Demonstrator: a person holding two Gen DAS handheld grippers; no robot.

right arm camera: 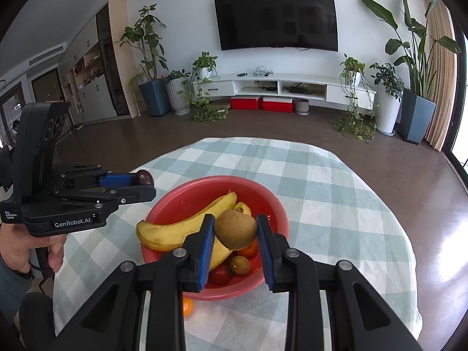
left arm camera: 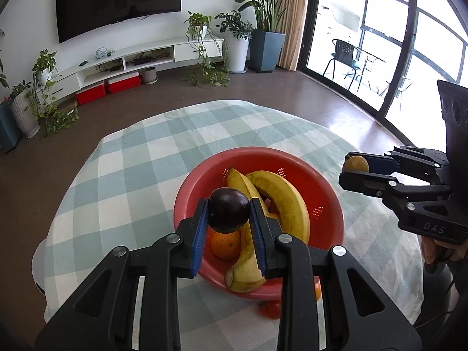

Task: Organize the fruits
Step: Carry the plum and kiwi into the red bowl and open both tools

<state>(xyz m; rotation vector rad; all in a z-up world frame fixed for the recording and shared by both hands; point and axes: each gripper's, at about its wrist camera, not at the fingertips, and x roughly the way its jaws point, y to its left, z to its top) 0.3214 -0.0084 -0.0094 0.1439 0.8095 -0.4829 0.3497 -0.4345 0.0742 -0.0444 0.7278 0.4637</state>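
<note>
My left gripper (left arm camera: 229, 209) is shut on a dark purple round fruit (left arm camera: 229, 210) and holds it above the near part of the red bowl (left arm camera: 327, 196). That gripper (right arm camera: 149, 182) also shows at the left of the right wrist view, with the purple fruit (right arm camera: 145, 177) at its tip. My right gripper (right arm camera: 235, 229) is shut on a brown round fruit (right arm camera: 235, 229) over the red bowl (right arm camera: 181, 196); in the left wrist view it (left arm camera: 349, 165) hangs right of the bowl with the brown fruit (left arm camera: 356, 164). Bananas (left arm camera: 280, 199), an orange (left arm camera: 225, 244), a second brown fruit (right arm camera: 239, 265) and a tomato (right arm camera: 219, 275) lie in the bowl.
The bowl stands on a green and white checked tablecloth (right arm camera: 321, 181). A red tomato (left arm camera: 270, 309) and an orange fruit (right arm camera: 187, 306) lie on the cloth at the bowl's near side. Beyond the table are brown floor, a white TV unit (right arm camera: 280, 86) and potted plants.
</note>
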